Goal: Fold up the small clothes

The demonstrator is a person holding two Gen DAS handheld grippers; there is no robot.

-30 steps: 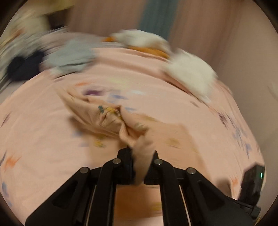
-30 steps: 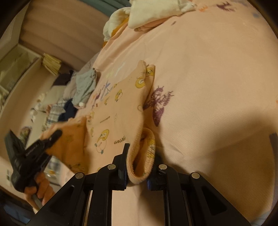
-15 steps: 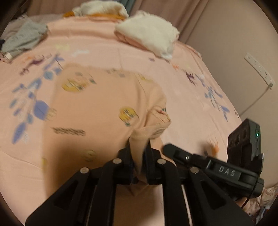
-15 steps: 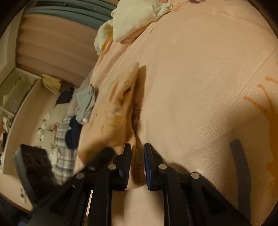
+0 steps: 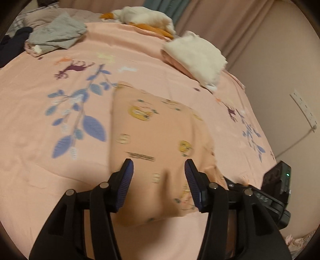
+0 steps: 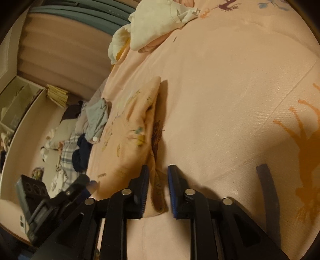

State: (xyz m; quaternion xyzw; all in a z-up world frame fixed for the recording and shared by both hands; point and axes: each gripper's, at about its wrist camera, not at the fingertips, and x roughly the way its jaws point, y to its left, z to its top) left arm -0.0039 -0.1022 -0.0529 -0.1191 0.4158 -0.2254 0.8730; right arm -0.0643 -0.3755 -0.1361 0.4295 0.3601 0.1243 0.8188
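Observation:
A small peach garment (image 5: 158, 138) with yellow cartoon prints lies folded on the pink bedsheet (image 5: 50, 160). My left gripper (image 5: 159, 180) hovers over its near edge with jaws wide open and holds nothing. In the right wrist view the same garment (image 6: 138, 132) lies along the sheet, and my right gripper (image 6: 158, 188) is open, its jaws a little apart either side of the garment's near edge without pinching it. The left gripper's body (image 6: 50, 202) shows at lower left there, and the right gripper's body (image 5: 276, 190) at the left view's lower right.
A folded white garment (image 5: 196, 58) lies at the far right of the bed, another white and orange pile (image 5: 144, 18) behind it. A grey garment (image 5: 58, 34) and dark clothes (image 5: 12, 44) lie far left. A wall socket strip (image 5: 304, 108) is on the right wall.
Both grippers have opened and let go of the garment, which now lies flat and folded on the sheet. The left gripper opened wide; the right opened slightly.

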